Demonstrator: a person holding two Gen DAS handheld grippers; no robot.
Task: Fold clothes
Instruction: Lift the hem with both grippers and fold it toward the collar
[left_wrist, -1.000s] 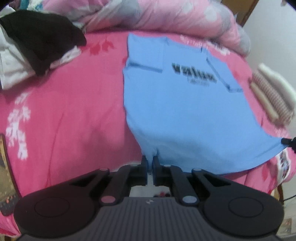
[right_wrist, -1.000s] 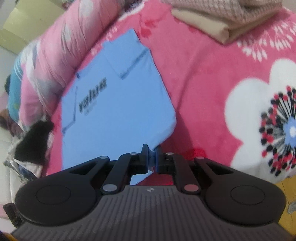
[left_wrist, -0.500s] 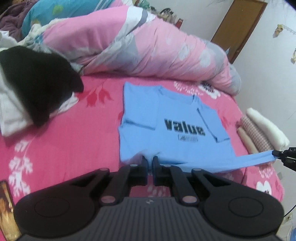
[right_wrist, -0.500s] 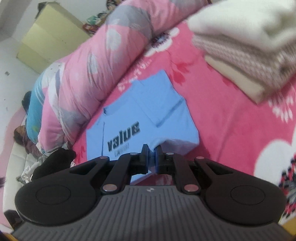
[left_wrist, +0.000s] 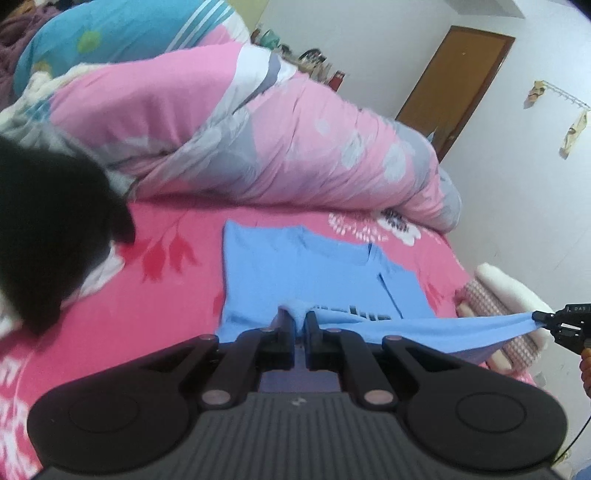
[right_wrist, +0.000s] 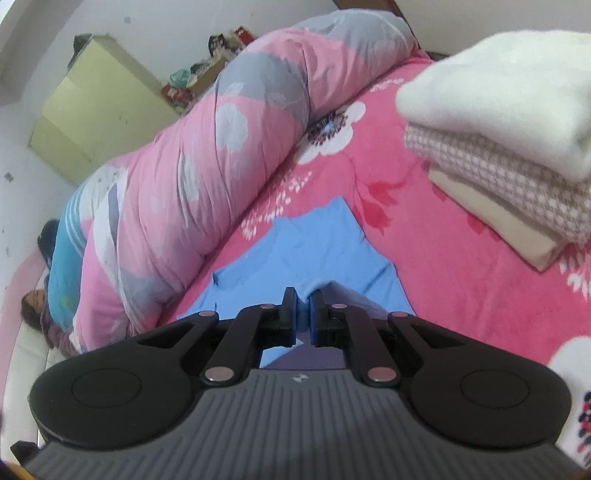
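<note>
A light blue T-shirt with black lettering lies on the pink flowered bedspread. Its bottom hem is lifted and carried over the chest, hiding most of the print. My left gripper is shut on one hem corner. In the left wrist view my right gripper at the far right edge pinches the other corner, and the hem stretches taut between them. In the right wrist view my right gripper is shut on the blue T-shirt, whose upper part lies flat ahead.
A rolled pink and grey quilt lies along the far side of the bed. A black garment on white cloth sits at the left. A stack of folded clothes rests at the right. A brown door stands behind.
Both grippers have risen and moved toward the collar, carrying the hem up and over the shirt. The lettering, fully visible earlier, is now mostly covered.
</note>
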